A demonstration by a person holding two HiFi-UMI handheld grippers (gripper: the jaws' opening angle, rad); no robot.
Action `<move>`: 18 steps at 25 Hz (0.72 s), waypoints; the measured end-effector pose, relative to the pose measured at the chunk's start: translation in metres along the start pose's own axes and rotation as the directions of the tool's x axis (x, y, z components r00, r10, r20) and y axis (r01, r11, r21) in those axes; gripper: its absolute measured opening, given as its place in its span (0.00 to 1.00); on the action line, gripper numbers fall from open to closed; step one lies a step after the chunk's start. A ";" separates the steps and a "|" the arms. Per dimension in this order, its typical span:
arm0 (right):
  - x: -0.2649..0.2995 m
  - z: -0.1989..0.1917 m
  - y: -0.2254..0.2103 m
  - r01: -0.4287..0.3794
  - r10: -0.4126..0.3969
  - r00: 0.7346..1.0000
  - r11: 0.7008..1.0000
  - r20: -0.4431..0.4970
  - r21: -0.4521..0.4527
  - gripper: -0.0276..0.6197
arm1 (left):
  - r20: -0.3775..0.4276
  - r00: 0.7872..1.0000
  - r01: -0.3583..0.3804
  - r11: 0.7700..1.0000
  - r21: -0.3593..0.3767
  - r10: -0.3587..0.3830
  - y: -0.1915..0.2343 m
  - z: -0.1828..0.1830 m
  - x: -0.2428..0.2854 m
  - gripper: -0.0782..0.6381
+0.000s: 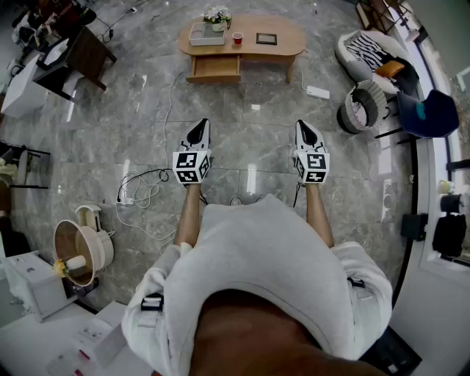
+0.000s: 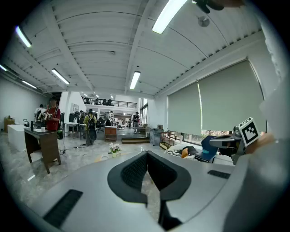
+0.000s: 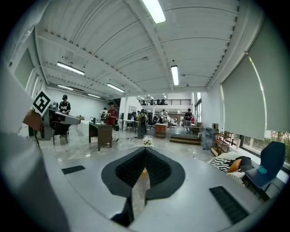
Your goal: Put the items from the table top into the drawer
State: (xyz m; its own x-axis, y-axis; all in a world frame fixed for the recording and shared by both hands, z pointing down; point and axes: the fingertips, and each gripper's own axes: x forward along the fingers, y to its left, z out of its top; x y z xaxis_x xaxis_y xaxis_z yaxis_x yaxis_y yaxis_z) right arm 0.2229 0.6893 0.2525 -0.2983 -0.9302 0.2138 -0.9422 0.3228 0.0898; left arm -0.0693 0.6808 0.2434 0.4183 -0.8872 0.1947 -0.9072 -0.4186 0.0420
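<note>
The grey marble floor (image 1: 250, 95) of a large hall fills the scene. Nearest, the person's forearms (image 1: 189, 220) reach forward, each carrying tongs held roughly level above the floor, the two well apart. The left tongs (image 1: 198, 126) are pressed together at the tips with nothing between them. The right tongs (image 1: 305, 126) are likewise pressed together and empty. Left of the left tongs, a white cable (image 1: 139, 187) lies coiled on the floor. Farther off to the right lies a white power strip (image 1: 318, 92). Far beyond both tongs stands the low wooden desk (image 1: 286, 37), its drawer (image 1: 215, 67) pulled open at its near left. On the desk, from left to right, are a white tray (image 1: 197, 38) with flowers (image 1: 217, 15) at its far right corner, a red cup (image 1: 237, 37) and a dark frame (image 1: 266, 39).
</note>
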 end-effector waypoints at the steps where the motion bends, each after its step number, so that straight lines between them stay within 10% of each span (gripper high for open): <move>1: -0.001 -0.001 -0.001 0.000 0.000 1.000 1.000 -0.001 0.000 0.08 | 0.001 1.000 -0.001 1.000 0.000 0.001 -0.001 0.000 0.001 0.13; 18: -0.014 -0.010 -0.033 -0.032 0.032 0.999 0.999 0.021 0.027 0.08 | -0.014 1.000 -0.006 1.000 0.021 0.006 -0.041 -0.001 0.019 0.13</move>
State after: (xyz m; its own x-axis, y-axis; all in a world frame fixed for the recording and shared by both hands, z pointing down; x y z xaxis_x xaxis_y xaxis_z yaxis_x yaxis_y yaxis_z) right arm 0.2593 0.6932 0.2566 -0.3311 -0.9230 0.1958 -0.9359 0.3477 0.0565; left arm -0.0243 0.6811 0.2463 0.4118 -0.8871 0.2082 -0.9086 -0.4171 0.0201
